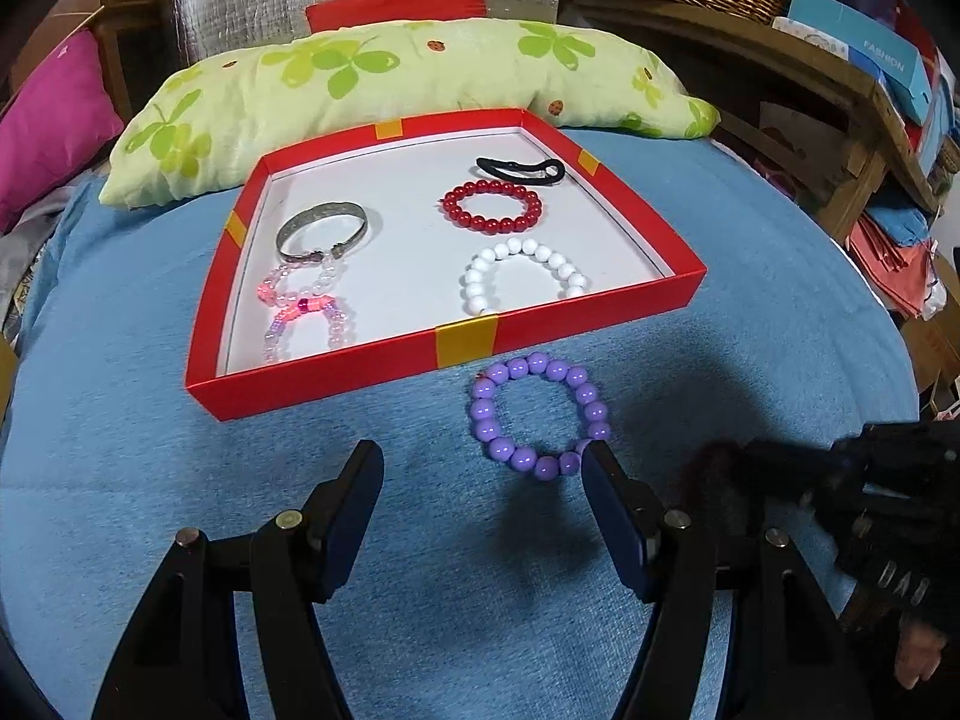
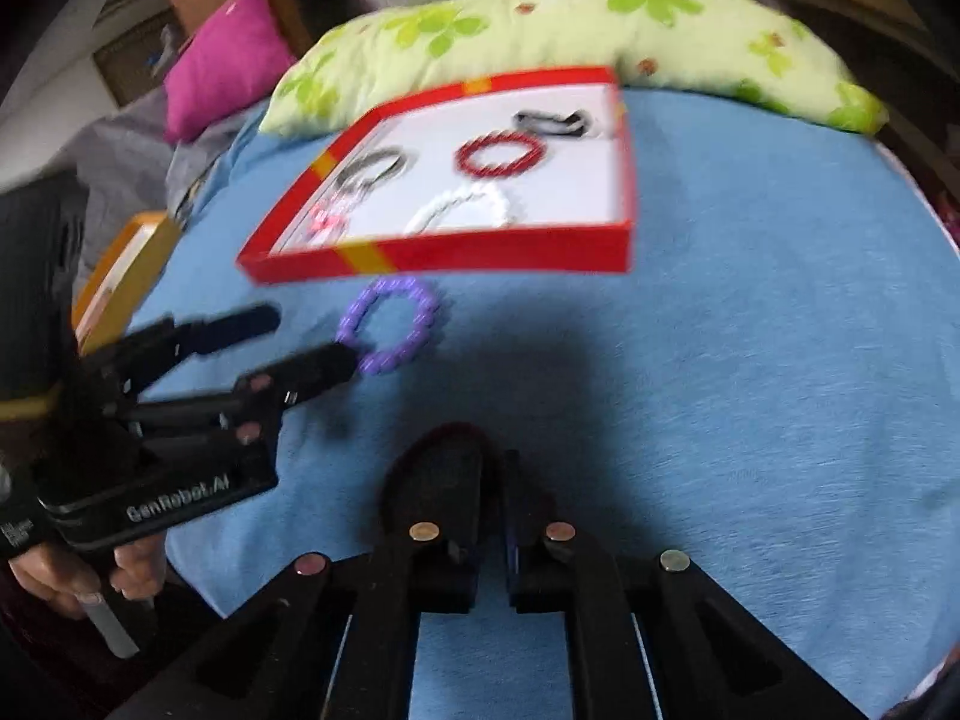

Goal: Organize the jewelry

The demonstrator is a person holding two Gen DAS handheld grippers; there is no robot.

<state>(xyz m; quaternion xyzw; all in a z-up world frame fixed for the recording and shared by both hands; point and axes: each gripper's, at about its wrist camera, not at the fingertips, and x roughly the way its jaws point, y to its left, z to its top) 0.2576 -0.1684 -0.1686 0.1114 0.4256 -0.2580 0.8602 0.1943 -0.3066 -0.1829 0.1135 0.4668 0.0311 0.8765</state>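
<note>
A red tray point(image 1: 462, 348) on the blue cloth point(image 1: 180, 468) holds silver, red, white and pink bracelets; the purple bracelet point(image 1: 540, 420) lies just outside; left gripper point(image 1: 483, 462) fingers apart beside it; right gripper point(image 2: 492, 468) fingers together.

The purple bead bracelet point(image 1: 538, 417) looked glossy and smooth, like plastic. The bangle point(image 1: 322, 232) at ten o'clock was dull metal. The red box point(image 1: 336, 381) looked matt card, and the blue cover point(image 1: 750, 360) was soft napped cloth.
</note>
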